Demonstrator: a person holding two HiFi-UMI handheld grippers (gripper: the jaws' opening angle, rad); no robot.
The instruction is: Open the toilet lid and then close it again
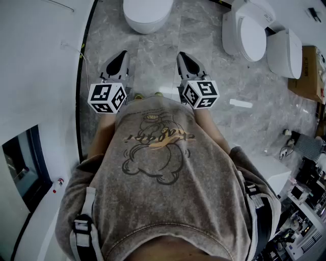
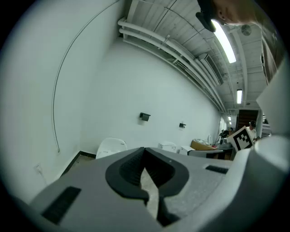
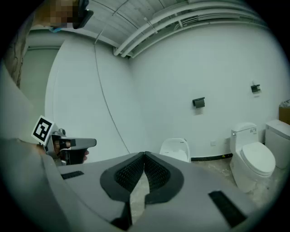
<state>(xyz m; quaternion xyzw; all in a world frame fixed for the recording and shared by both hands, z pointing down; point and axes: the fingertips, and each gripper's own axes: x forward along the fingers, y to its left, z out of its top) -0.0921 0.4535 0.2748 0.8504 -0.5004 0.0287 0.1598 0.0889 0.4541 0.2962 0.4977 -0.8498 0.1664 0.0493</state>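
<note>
Both of your claws are shut and hold nothing: the left gripper (image 1: 121, 57) and the right gripper (image 1: 183, 57) each have their jaws pressed together, with only bare floor showing past them. You hold them side by side close to your sweatshirt (image 1: 158, 168), pointing forward and a little down. The toilet (image 1: 147, 12) that seems to be your target stands straight ahead against the far wall, well apart from both claws, and nothing touches it. From here I cannot tell for sure whether its lid is up or down; in the right gripper view it shows as a rounded white shape that could be either. So, as I judge it, you are either at the very start or already done. If you are starting, everything is left: walk up, raise the lid, then lower it again. Two more toilets (image 1: 253, 36) (image 1: 285, 52) stand off to your right, with a cardboard box (image 1: 309, 71) beyond them. The floor (image 1: 153, 61) is grey marbled tile. A plain white wall (image 1: 35, 61) with a dark skirting strip (image 1: 80, 102) runs along your left. Overhead, white pipes (image 2: 158, 43) and strip lights (image 2: 225, 38) run along a ribbed ceiling.
</note>
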